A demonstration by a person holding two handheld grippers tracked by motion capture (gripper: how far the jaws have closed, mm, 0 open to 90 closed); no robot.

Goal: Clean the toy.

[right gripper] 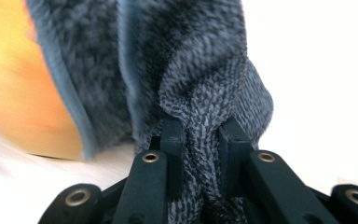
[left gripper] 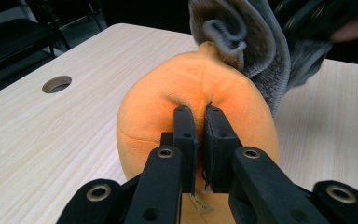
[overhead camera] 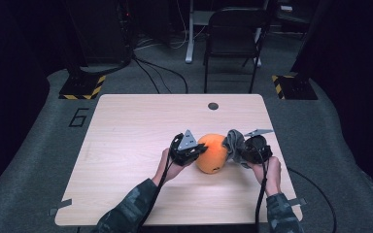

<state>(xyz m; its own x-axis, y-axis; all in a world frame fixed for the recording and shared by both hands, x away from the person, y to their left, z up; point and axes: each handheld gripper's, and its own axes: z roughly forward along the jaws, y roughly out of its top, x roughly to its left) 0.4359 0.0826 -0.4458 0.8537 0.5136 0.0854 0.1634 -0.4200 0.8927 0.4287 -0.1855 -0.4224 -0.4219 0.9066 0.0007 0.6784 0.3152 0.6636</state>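
An orange plush toy [overhead camera: 212, 153] sits near the middle of the wooden table [overhead camera: 126, 141]. My left gripper [overhead camera: 197, 150] is shut on a pinch of the orange plush toy [left gripper: 168, 107], its jaws nearly together with a fold of fabric between them. My right gripper [overhead camera: 237, 149] is shut on a grey knitted cloth [overhead camera: 233, 141], which bunches between its jaws [right gripper: 200, 154]. The grey knitted cloth [left gripper: 247, 42] drapes against the top right of the plush toy. The orange plush toy [right gripper: 28, 84] lies just left of the cloth.
A round cable hole [overhead camera: 213, 106] is in the table's far edge. A black folding chair [overhead camera: 233, 34] stands beyond the table. Cables [overhead camera: 160, 73] run over the grey floor. Two sleeved forearms [overhead camera: 131, 208] come in from the near edge.
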